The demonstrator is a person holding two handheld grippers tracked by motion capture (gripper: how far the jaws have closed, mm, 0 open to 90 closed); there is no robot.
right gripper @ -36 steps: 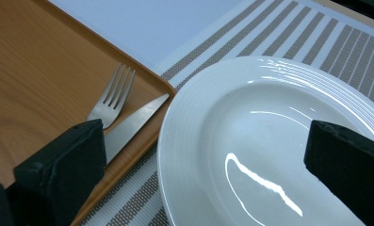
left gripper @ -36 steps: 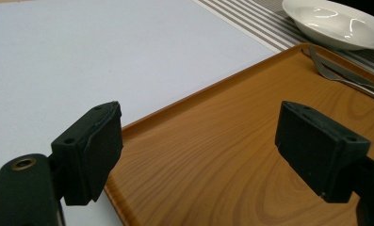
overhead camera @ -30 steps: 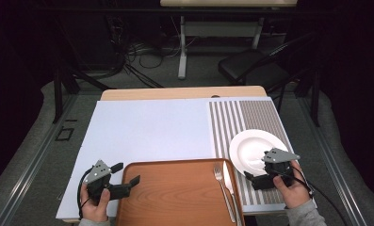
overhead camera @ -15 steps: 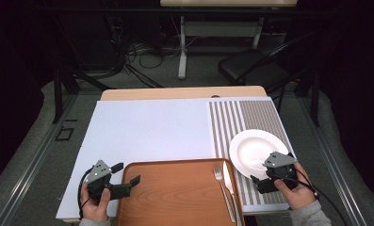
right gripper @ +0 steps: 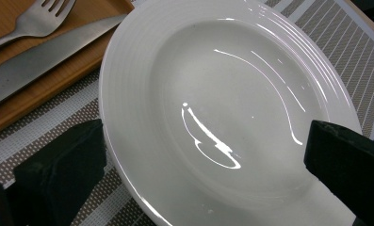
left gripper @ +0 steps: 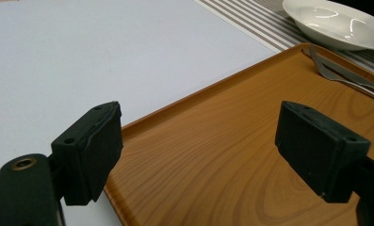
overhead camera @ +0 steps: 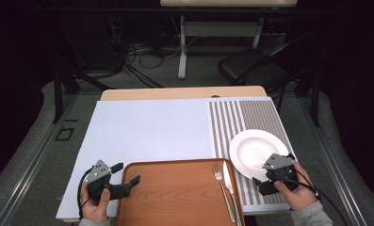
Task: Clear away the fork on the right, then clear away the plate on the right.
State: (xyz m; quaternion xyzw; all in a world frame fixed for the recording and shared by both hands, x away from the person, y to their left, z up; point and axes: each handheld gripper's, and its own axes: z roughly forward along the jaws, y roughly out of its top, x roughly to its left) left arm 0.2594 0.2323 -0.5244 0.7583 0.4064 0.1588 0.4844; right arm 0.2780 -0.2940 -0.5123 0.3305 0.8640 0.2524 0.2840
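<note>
A white plate [overhead camera: 255, 151] lies on a striped mat [overhead camera: 243, 117] at the right. My right gripper [overhead camera: 265, 176] sits at the plate's near rim and is open. In the right gripper view its jaws stand wide on either side of the plate [right gripper: 222, 70]. A wooden tray [overhead camera: 175, 197] at the front holds a fork [overhead camera: 221, 186] and a knife [overhead camera: 230, 186] along its right side. My left gripper [overhead camera: 126, 173] is open at the tray's left edge. In the left gripper view [left gripper: 203, 146] one jaw is over the tray [left gripper: 184, 106] and the other over the white mat.
A white mat [overhead camera: 151, 127] covers the left and middle of the table. The table's wooden far edge [overhead camera: 175, 93] shows behind it. A chair [overhead camera: 255, 70], a table leg and cables stand on the dark floor beyond.
The right gripper has shifted slightly at the plate's near rim. The left gripper, plate, tray and cutlery have not moved.
</note>
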